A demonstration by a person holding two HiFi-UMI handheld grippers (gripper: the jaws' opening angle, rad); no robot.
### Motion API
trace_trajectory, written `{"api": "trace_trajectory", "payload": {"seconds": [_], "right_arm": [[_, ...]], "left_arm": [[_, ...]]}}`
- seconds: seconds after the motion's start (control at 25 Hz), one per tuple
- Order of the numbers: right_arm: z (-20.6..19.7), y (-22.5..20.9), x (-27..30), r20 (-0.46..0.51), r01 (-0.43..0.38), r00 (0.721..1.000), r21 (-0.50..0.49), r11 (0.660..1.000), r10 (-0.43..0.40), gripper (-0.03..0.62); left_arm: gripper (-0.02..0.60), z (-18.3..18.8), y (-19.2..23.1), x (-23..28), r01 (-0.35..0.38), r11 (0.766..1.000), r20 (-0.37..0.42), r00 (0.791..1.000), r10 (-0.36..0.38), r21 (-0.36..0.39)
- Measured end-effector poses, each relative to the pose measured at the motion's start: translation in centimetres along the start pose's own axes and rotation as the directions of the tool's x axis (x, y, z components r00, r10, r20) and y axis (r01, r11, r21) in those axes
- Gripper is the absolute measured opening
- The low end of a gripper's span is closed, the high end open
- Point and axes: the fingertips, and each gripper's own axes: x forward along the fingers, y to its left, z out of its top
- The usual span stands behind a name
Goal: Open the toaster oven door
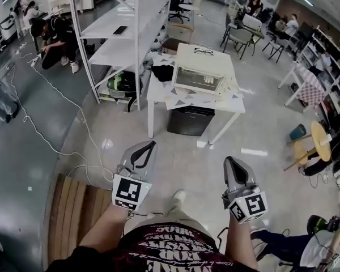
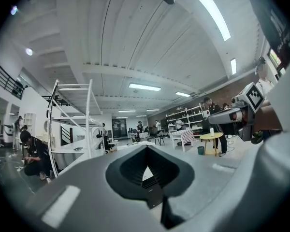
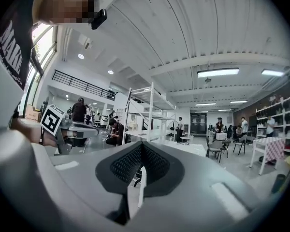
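Observation:
The toaster oven (image 1: 199,72) is a white box with a glass front, standing on a white table (image 1: 158,93) well ahead of me across open floor; its door looks closed. Both grippers are held low near my body, far short of the table. My left gripper (image 1: 149,145) points toward the table with its jaws together and nothing held. My right gripper (image 1: 227,161) is likewise shut and empty. In the left gripper view the left gripper (image 2: 146,150) shows grey jaws meeting, and in the right gripper view the right gripper (image 3: 142,147) shows the same.
A black cabinet (image 1: 190,120) sits under the table. A tall white shelf rack (image 1: 122,33) stands to its left, with cables (image 1: 45,140) trailing over the floor. A slatted wooden bench (image 1: 73,208) is at my left. A round yellow table (image 1: 320,140) and several people are around the room.

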Motion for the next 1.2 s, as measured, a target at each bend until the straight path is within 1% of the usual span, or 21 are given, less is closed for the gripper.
{"api": "trace_trajectory", "payload": {"seconds": [0.16, 0.32, 0.44, 0.56, 0.72, 0.84, 0.96, 1.04, 1.2], "right_arm": [[-0.4, 0.6, 0.1, -0.006, -0.016, 1.000, 0.021, 1.000, 0.016, 0.026], [0.4, 1.4, 0.6, 0.006, -0.049, 0.999, 0.018, 0.999, 0.049, 0.026], [0.7, 1.9, 0.5, 0.021, -0.057, 0.998, 0.026, 0.998, 0.057, 0.026], [0.5, 1.6, 0.2, 0.029, -0.053, 0.998, 0.053, 0.997, 0.051, 0.026], [0.1, 1.3, 0.4, 0.029, -0.053, 0.998, 0.083, 0.995, 0.051, 0.026], [0.6, 1.0, 0.6, 0.037, -0.065, 0.997, 0.092, 0.994, 0.061, 0.026], [1.0, 0.1, 0.9, 0.061, -0.077, 0.996, 0.164, 0.983, 0.068, 0.026], [0.9, -0.3, 1.4, 0.064, -0.075, 0.996, 0.174, 0.982, 0.065, 0.026], [-0.1, -0.8, 2.7, 0.053, -0.076, 0.996, 0.181, 0.981, 0.068, 0.026]], "left_arm": [[0.000, -0.3, -0.3, -1.1, 0.012, 1.000, -0.007, 1.000, -0.012, -0.002], [0.000, -0.8, 1.1, -1.8, -0.022, 1.000, -0.018, 1.000, 0.022, -0.019], [0.000, -0.8, 1.2, -1.9, -0.016, 1.000, -0.027, 1.000, 0.016, 0.001], [0.000, -0.2, 0.3, -1.6, 0.004, 1.000, -0.014, 1.000, -0.004, 0.009], [0.000, -0.7, -1.2, -1.9, 0.036, 0.998, -0.032, 0.999, -0.034, 0.057], [0.000, -1.0, -1.3, -1.8, 0.050, 0.998, -0.026, 0.998, -0.049, 0.026], [0.000, -0.7, -1.0, -1.6, 0.048, 0.999, -0.010, 0.999, -0.048, 0.021], [0.000, -1.0, -0.5, -1.3, 0.036, 0.999, -0.021, 0.999, -0.036, 0.023], [0.000, -2.4, 0.6, -0.3, 0.018, 1.000, -0.048, 0.999, -0.020, -0.023]]}}
